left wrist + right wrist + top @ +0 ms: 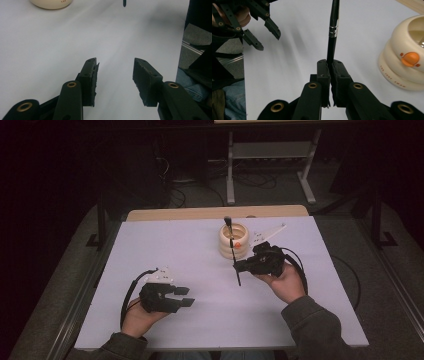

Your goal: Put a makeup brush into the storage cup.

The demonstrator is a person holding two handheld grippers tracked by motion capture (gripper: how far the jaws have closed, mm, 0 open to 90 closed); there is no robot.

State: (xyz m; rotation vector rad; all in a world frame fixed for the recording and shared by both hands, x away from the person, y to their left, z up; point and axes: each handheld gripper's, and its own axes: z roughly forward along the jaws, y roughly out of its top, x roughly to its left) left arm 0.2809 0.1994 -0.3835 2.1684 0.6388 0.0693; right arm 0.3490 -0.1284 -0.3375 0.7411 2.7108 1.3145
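- So the right gripper (329, 66) has a black pen (333, 30) pinched between its jaws — they're closed right down on the lower end of the barrel, and the rest of it sticks out past the tips, silver band and all.
- From the high view the pen (237, 272) hangs over the white table (170, 250), just in front of the cream holder (233, 240), a stacked-ring pot with an orange button on the side. Another dark stick-like thing (227, 222) stands in that pot; can't tell what it is.
- Left gripper (180, 296) rests well off to the left, jaws spread wide, nothing between them.
- Handling guess: the pen looks light and stiff, so weight is no issue — but the barrel is thin, round and glossy, so I'd expect it to swivel or slide in the pads if nudged.
- Held this near one end, the long free part has leverage. A grip closer to the middle, maybe around the band, would probably keep it steadier.
- The holder (404, 67) looks smooth and hard — likely to skid if bumped.
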